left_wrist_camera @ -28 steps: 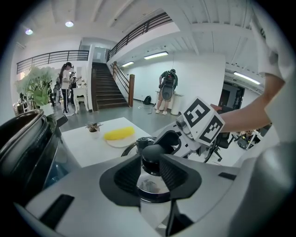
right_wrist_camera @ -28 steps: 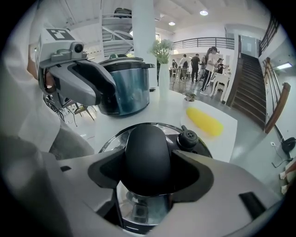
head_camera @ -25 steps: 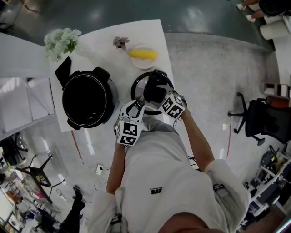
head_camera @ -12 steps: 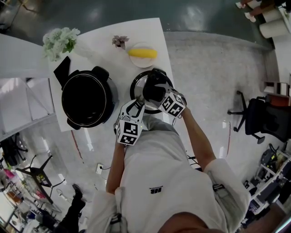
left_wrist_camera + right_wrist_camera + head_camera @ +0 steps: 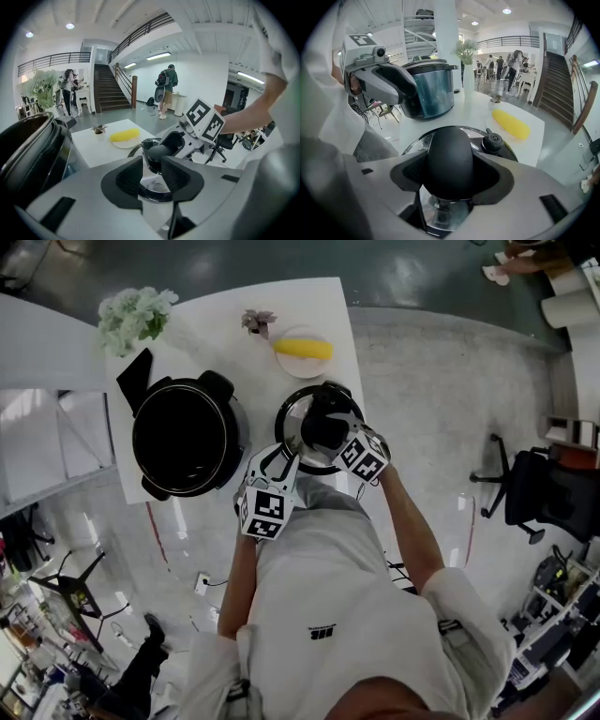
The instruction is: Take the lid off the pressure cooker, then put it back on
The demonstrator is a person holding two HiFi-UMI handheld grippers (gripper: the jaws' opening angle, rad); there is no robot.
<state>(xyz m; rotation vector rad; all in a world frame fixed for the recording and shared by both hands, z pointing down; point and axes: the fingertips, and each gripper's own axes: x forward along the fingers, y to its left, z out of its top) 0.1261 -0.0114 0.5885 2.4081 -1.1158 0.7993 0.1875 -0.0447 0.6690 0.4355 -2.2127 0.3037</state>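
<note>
Large open-plan office hall, shown by a wide staircase, a railed mezzanine, ceiling strip lights, a polished floor, a swivel office chair, a white table set in the open.

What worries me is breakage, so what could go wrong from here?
1. The right tongs, which have just been closing, grip the lid only by its rounded black knob; it could slip or swing when lifted.
2. The lid lies near the table's corner, so a slip might send it to the floor.
3. The left tongs stand open beside it, giving no support.
</note>
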